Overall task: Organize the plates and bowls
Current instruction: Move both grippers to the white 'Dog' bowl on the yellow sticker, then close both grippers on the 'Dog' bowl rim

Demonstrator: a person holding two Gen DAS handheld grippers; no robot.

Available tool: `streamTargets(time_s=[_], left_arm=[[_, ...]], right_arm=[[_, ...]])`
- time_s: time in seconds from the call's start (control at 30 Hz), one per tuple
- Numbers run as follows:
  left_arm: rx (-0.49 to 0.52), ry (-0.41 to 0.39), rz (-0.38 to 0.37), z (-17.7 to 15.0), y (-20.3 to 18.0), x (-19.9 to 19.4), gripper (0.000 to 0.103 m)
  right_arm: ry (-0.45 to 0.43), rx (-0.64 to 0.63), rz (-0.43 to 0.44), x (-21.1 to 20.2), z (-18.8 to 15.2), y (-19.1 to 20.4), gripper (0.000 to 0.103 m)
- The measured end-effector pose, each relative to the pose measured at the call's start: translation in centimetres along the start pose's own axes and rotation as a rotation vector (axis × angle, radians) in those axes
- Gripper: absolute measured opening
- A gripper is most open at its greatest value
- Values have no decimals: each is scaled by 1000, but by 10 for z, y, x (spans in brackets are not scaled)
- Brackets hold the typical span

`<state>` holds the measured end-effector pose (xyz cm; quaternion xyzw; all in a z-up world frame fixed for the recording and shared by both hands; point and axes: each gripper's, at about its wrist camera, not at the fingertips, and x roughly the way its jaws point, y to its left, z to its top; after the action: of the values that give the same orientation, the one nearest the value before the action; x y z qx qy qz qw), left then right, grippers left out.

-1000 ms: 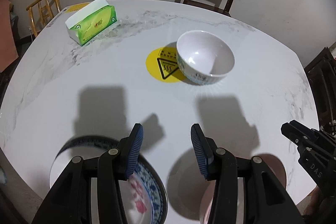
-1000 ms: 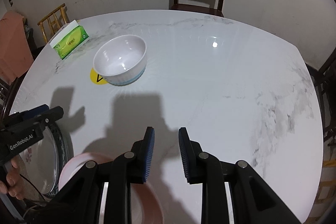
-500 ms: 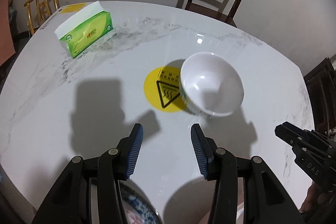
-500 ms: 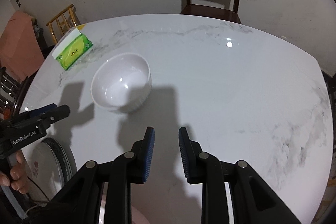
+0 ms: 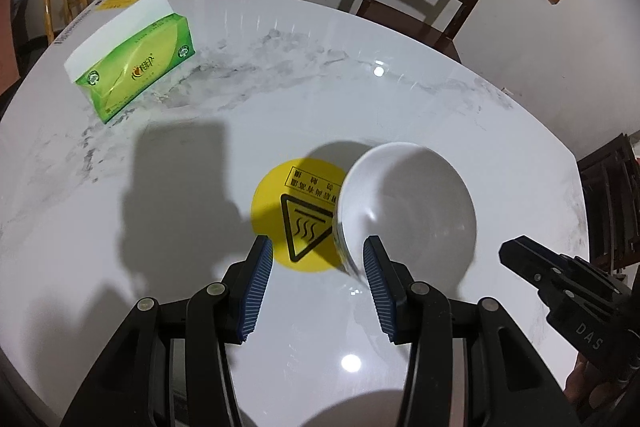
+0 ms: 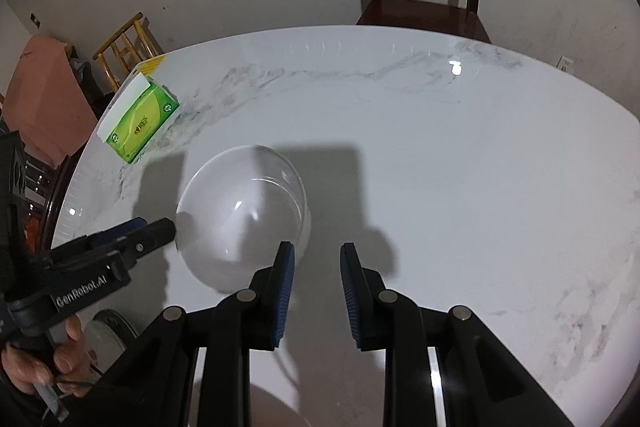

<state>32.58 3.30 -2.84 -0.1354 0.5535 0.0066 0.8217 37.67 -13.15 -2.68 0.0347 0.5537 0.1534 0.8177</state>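
- The left gripper (image 5: pixel 316 279) is hanging with its jaws apart and nothing between the pads, pointing steeply down at the white marble table (image 5: pixel 400 115).
- The white bowl (image 5: pixel 408 211) is sitting upright just beyond its right-hand pad, its near wall partly covering a yellow hot-surface sticker (image 5: pixel 296 215).
- The right gripper (image 6: pixel 316 287) is standing with a narrow gap between its pads, also empty; from its camera the bowl is lying just ahead and to the left of its fingers.
- The step in hand looks like a reach for the bowl.
- Next, one pad needs to go inside the rim and one outside before closing.
- A patterned plate (image 6: pixel 108 327) is probably lying at the near edge, though only a sliver shows.
- A green tissue box (image 5: pixel 132 67) is standing well apart, at the far left.
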Motion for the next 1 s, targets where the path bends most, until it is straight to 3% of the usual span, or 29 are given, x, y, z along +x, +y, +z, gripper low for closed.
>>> streamTargets(time_s=[0.33,0.4,0.53,0.73,1.0], left_arm=[[-2,23,8,7,-4,21,41],[-10,26,5,8,-3,26,38],[-12,41,-6,8,-2,35,26],[2,46,-62,6,-6,39,10],[41,53,-48,-4,-14,32,9]], right_arm=[[42,-31,-33,33,13,13,24],[44,-35,-34,38,13,14,24],[54,-43,-37,45,12,15,13],[47,-20,-28,45,11,13,12],[70,-2,-29,40,3,8,10]])
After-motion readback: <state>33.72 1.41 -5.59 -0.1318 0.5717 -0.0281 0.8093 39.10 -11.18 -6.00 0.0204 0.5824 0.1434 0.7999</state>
